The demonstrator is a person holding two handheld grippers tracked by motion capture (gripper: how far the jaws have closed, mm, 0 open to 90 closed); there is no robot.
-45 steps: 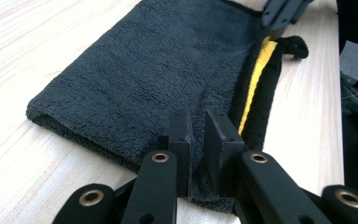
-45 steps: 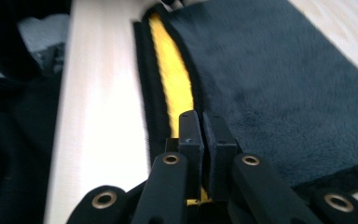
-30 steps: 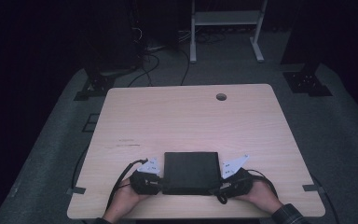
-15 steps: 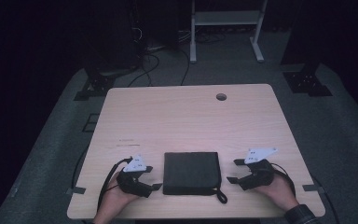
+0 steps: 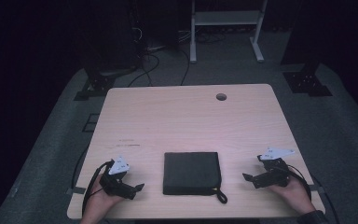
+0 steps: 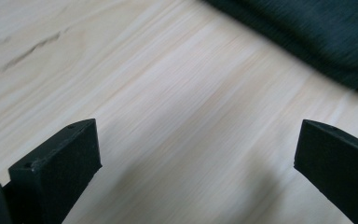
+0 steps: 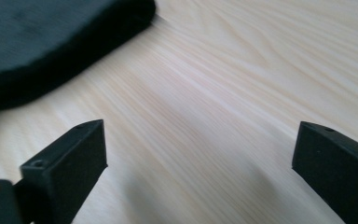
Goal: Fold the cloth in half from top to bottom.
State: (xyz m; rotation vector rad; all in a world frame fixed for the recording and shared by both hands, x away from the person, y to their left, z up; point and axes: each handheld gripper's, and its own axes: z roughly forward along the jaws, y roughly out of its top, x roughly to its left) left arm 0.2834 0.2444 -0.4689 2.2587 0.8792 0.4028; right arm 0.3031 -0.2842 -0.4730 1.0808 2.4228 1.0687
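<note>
- On the table (image 5: 186,116), near its front edge and about midway across, lies a flat black case (image 5: 192,173), square-cornered and lying level on the pale wood.
- A short black loop (image 5: 220,196) hangs from the case's front right corner and rests on the wood.
- A small yellow mark shows on the case's front edge, just beside that loop.
- The left gripper (image 5: 139,187) sits to the left of the case, apart from it, with bare wood between its tips and the case's side.
- Its jaws have just been opening and now stand wide, with nothing between them; the left gripper view shows bare tabletop (image 6: 177,121) in the gap.
- In that same view the case (image 6: 317,32) crosses the upper right corner, blurred, clear of both jaws.
- The right gripper (image 5: 248,178) sits to the right of the case, likewise apart from it, pointing toward it.
- Its jaws have also just been opening and stand wide, gripping nothing; the right gripper view shows plain wood (image 7: 205,121) between them.
- There the case (image 7: 51,37) fills the upper left corner, its rounded edge near but not touching the left jaw.
- A hand (image 5: 103,203) holds the left gripper from the front edge of the table; another hand (image 5: 296,193) holds the right one.
- A round hole (image 5: 221,96) sits in the tabletop near the far edge, well apart from the case.
- Beyond the table, a white frame (image 5: 226,18) stands on the dark floor.
</note>
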